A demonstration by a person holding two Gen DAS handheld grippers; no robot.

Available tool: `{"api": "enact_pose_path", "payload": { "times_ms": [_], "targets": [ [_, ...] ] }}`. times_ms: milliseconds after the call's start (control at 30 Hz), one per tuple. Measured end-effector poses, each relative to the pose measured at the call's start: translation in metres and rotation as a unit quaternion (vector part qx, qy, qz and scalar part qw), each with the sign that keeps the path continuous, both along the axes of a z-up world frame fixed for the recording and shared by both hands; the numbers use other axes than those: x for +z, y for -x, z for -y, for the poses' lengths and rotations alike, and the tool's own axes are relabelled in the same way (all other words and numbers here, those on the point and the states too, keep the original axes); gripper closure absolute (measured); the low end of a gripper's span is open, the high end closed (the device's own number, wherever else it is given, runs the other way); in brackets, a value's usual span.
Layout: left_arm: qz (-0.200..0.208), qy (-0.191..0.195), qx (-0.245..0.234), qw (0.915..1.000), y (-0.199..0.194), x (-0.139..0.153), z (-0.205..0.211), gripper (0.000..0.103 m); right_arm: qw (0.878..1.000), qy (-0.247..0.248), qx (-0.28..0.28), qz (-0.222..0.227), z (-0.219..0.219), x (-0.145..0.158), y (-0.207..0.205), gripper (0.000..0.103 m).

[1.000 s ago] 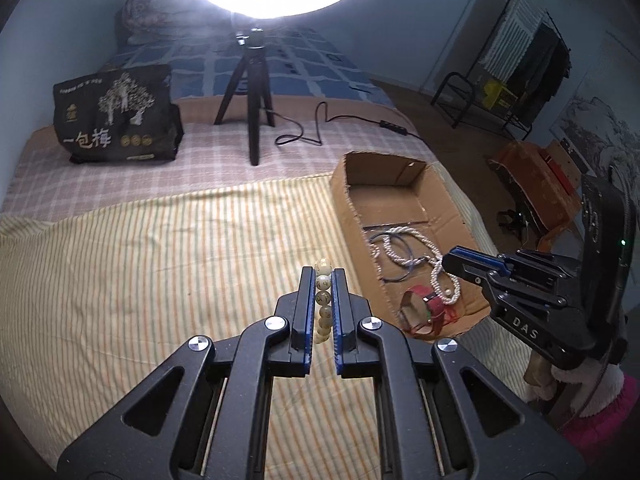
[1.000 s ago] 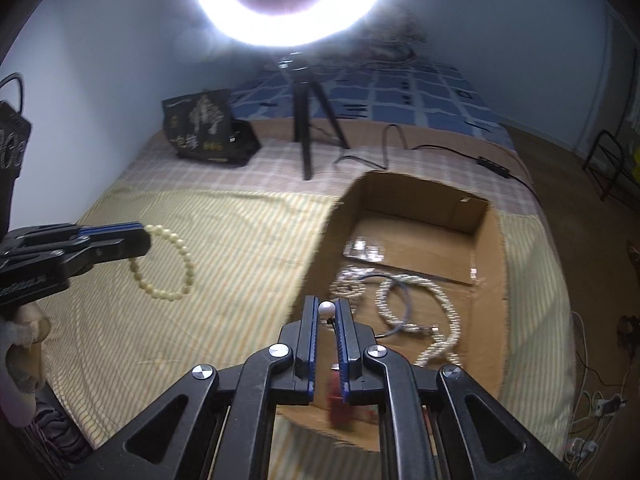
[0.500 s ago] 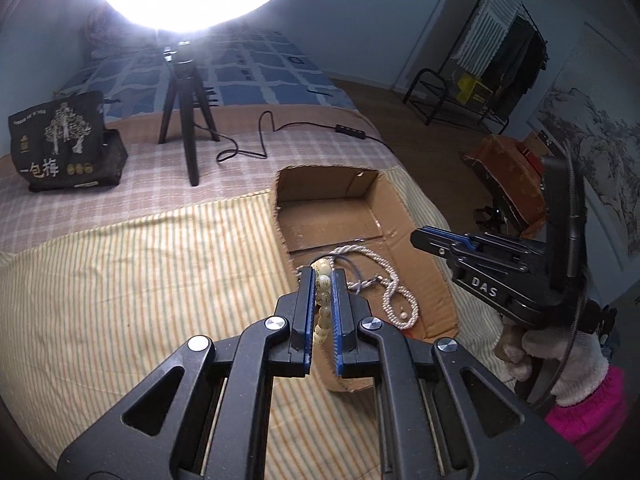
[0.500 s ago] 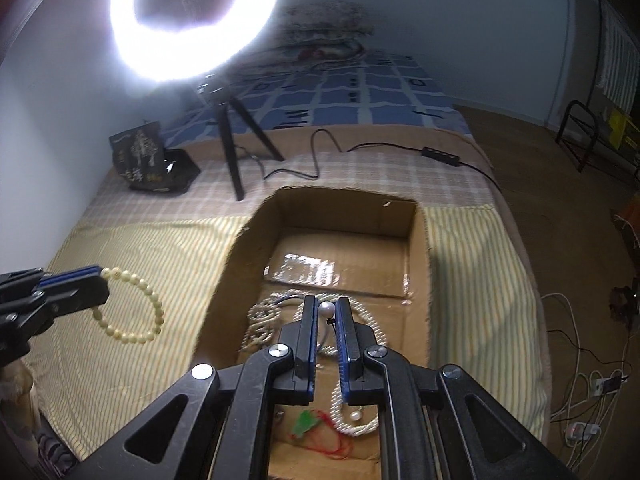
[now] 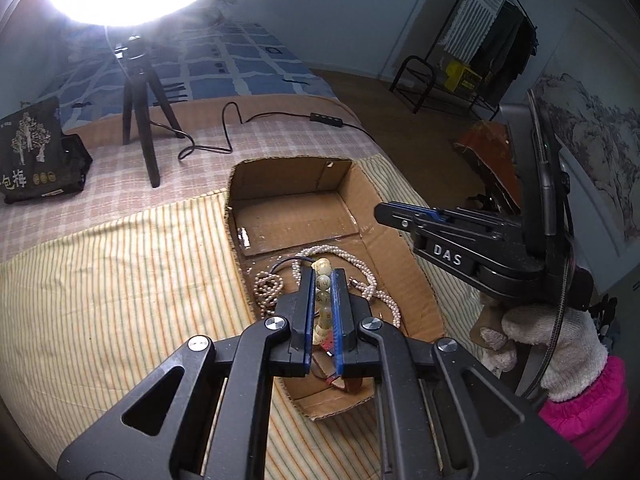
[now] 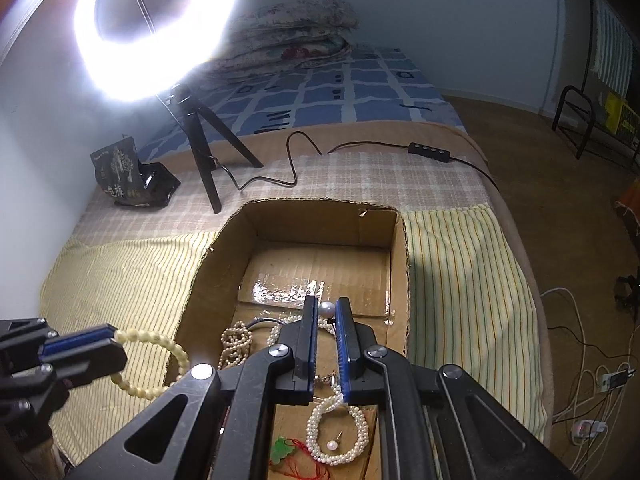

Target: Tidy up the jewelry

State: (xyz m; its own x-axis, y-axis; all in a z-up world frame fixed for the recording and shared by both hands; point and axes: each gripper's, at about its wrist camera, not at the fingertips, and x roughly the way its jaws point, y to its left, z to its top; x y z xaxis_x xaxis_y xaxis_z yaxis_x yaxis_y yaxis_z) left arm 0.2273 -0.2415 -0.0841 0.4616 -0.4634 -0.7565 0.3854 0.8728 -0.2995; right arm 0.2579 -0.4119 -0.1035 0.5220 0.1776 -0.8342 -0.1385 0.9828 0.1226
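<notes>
My left gripper (image 5: 323, 280) is shut on a cream bead bracelet (image 5: 323, 300) and holds it over the near end of the open cardboard box (image 5: 404, 248). The bracelet (image 6: 156, 360) hangs from the left gripper (image 6: 108, 340) at the box's left wall in the right wrist view. My right gripper (image 6: 326, 312) is shut on a pearl earring (image 6: 327, 309) above the box (image 6: 400, 248). Pearl necklaces (image 5: 360, 280), a pearl bracelet (image 6: 338, 432), a loose pearl stud (image 6: 333, 445) and a green pendant on red cord (image 6: 282, 450) lie in the box.
The box sits on a striped yellow cloth (image 5: 120, 280) on a bed. A ring light on a tripod (image 5: 140, 128), its cable and switch (image 6: 430, 151) and a black bag (image 5: 36, 156) stand behind. The bed edge and floor cables (image 6: 592, 400) are on the right.
My left gripper has carried the bead bracelet rightward to above the box. My right gripper has moved forward and right over the box, still holding the pearl earring.
</notes>
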Motion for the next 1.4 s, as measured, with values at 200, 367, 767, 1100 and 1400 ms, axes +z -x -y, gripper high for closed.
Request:
{"api": "enact_pose_path", "payload": {
  "times_ms": [200, 367, 767, 1100, 1400],
  "targets": [
    [0.002, -0.007, -0.009, 0.9999, 0.000, -0.003, 0.009, 0.097, 1.000, -0.004, 0.002, -0.003, 0.001, -0.003, -0.002, 0.096],
    [0.001, -0.010, -0.012, 0.9999, 0.000, -0.004, 0.011, 0.097, 1.000, -0.009, 0.002, 0.000, 0.000, -0.003, -0.001, 0.085],
    [0.016, -0.023, -0.006, 0.9996, 0.003, -0.003, 0.011, 0.038, 1.000, 0.018, -0.016, 0.019, -0.001, 0.004, 0.001, 0.012],
    [0.021, -0.032, -0.009, 0.9992, 0.007, -0.001, 0.011, 0.037, 0.999, 0.027, -0.021, 0.037, -0.001, 0.015, 0.007, 0.012],
    [0.025, -0.041, -0.011, 0.9988, 0.015, 0.003, 0.012, 0.037, 0.998, 0.027, -0.029, 0.046, 0.002, 0.024, 0.014, 0.011]
  ]
}}
